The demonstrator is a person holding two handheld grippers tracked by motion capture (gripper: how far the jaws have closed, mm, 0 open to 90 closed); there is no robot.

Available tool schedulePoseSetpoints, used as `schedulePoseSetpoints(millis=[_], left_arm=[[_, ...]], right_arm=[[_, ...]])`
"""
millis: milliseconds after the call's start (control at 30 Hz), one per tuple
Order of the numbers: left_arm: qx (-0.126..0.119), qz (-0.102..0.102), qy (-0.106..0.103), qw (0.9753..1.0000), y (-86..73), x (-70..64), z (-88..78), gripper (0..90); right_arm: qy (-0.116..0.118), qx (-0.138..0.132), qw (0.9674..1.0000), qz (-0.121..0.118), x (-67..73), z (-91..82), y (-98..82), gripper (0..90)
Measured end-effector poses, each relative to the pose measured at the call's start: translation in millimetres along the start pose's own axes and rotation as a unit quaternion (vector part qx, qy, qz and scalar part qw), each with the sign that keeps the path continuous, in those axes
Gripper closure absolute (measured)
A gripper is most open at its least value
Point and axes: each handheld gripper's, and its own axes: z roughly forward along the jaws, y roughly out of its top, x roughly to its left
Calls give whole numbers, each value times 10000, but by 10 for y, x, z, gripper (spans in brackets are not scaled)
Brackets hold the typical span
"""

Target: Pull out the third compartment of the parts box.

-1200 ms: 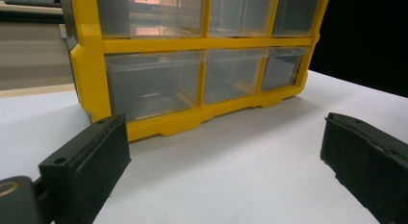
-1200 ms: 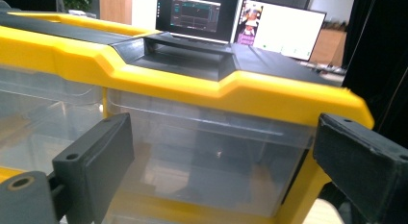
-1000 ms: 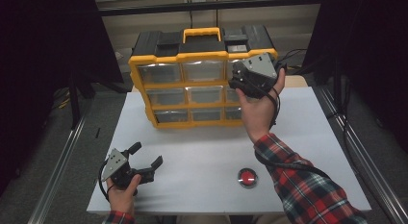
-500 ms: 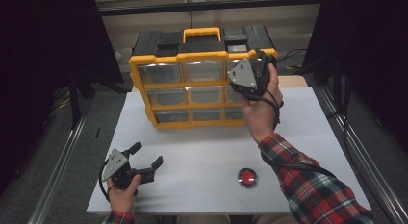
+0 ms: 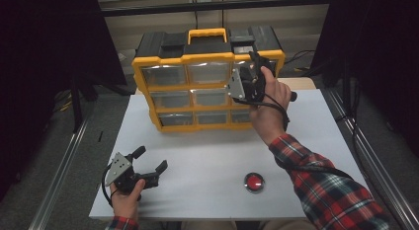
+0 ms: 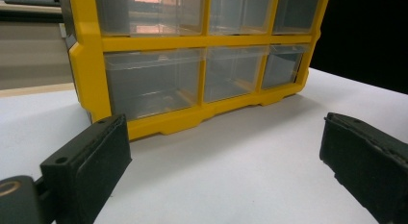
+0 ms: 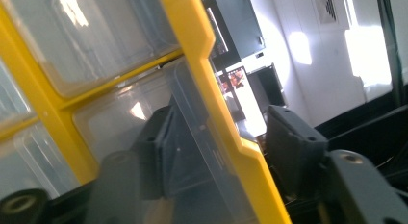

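Observation:
A yellow drawer cabinet [image 5: 197, 99] with clear drawers stands at the back of the white table [image 5: 207, 156]. My right gripper [image 5: 257, 67] is raised against its upper right corner. In the right gripper view, the right gripper [image 7: 226, 147] straddles the cabinet's yellow side frame [image 7: 202, 75]: one jaw shows through a clear drawer [image 7: 120, 118], the other stands off outside the frame. Its jaws have just been closing, with a gap still showing at the outer one. My left gripper [image 5: 152, 158] rests open at the front left of the table, and in its own view the left gripper [image 6: 226, 152] faces the cabinet's bottom row [image 6: 159, 123].
A red round button [image 5: 254, 181] lies on the table near the front, right of centre. Metal rails run along both sides of the table, and dark curtains close in the left and right. Bare white table lies between the left gripper and the cabinet.
The right hand has turned and shifted slightly left onto the cabinet's upper right corner, and its jaws stand narrower. The left gripper has not moved.

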Motion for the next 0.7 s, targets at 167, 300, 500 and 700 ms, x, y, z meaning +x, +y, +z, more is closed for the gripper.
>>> schedulePoseSetpoints(millis=[167, 300, 500, 700], left_arm=[[10, 18, 1, 10000, -1, 1, 0, 37], [1, 20, 0, 10000, 1, -1, -1, 38], [-7, 14, -1, 10000, 0, 1, -4, 38], [-4, 15, -6, 10000, 1, 0, -4, 38]], right_arm=[[83, -37, 9997, -236, 19, 10, 9, 565], [97, -70, 9991, -410, 37, 20, 21, 593], [114, -5, 9985, -536, 35, 47, 30, 599], [101, 40, 9981, -615, 34, 69, 11, 599]])
